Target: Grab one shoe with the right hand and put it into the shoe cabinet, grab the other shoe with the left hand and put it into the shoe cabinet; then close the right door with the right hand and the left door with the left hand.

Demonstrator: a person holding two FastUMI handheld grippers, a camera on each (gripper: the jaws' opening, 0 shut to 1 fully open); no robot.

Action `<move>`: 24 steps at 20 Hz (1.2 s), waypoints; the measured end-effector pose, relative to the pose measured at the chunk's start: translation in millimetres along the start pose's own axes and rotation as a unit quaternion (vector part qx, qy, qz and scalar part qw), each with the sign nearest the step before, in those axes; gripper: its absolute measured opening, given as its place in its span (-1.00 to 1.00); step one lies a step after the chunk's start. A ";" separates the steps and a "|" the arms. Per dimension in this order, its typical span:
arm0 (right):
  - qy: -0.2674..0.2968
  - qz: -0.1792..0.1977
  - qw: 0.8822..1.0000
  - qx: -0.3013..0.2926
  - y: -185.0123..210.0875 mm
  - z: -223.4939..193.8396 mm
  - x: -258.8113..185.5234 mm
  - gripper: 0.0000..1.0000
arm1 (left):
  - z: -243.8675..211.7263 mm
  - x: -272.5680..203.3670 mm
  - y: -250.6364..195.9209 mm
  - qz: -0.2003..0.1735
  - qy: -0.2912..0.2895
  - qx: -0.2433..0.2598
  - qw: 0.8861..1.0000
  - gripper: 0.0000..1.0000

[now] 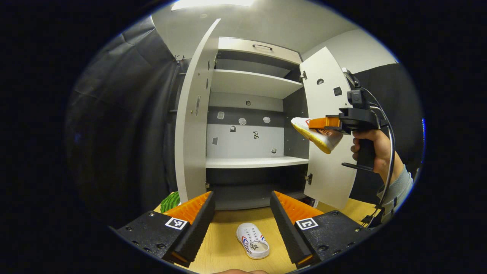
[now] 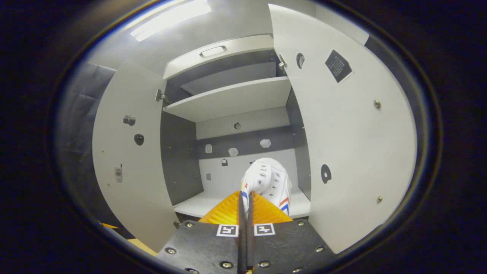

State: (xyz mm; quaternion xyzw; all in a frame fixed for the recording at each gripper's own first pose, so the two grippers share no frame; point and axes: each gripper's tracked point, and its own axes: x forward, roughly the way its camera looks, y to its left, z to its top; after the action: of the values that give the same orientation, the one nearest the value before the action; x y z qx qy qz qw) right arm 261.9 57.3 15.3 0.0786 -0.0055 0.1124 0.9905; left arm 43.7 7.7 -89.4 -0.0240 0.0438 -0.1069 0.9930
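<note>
Shoes: two, both white with red and blue stripes. One shoe (image 1: 252,240) flat on the wooden tabletop (image 1: 224,251), lying between the spread fingers of the left tongs (image 1: 242,224), touched by neither. Other shoe (image 2: 267,182) pinched by the right tongs (image 2: 245,207), fingers pressed nearly together on its edge, held up in front of the cabinet (image 1: 251,82) near the inside of the right door (image 2: 354,133). Seen from the left gripper view: that held shoe tilted, yellow sole down, a hand (image 1: 374,150) on the grip. Two doors, both swung wide open; left door (image 1: 194,125) edge-on. Two pale shelves inside, both bare. One green striped object (image 1: 170,201) beside the cabinet's left foot.
</note>
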 end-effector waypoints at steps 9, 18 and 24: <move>0.026 -0.007 1.000 -0.007 -9.1 -20.4 119.1 -0.97 | -18.9 57.5 -1.3 -0.007 0.033 0.003 0.999 0.77; 0.039 -0.055 0.998 -0.002 -47.7 -63.3 196.3 -0.97 | -49.2 77.9 13.4 0.005 0.071 -0.017 0.997 0.77; 0.073 -0.051 0.994 -0.061 -44.1 -96.0 220.7 -0.94 | -45.7 72.0 13.9 0.010 0.067 -0.013 0.998 0.70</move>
State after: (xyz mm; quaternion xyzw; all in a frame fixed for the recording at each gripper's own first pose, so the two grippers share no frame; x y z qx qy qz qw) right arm 486.2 78.9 -80.0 0.0099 0.0640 0.0662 0.9957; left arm 112.5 4.1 -141.5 -0.0294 0.1119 -0.0980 0.9884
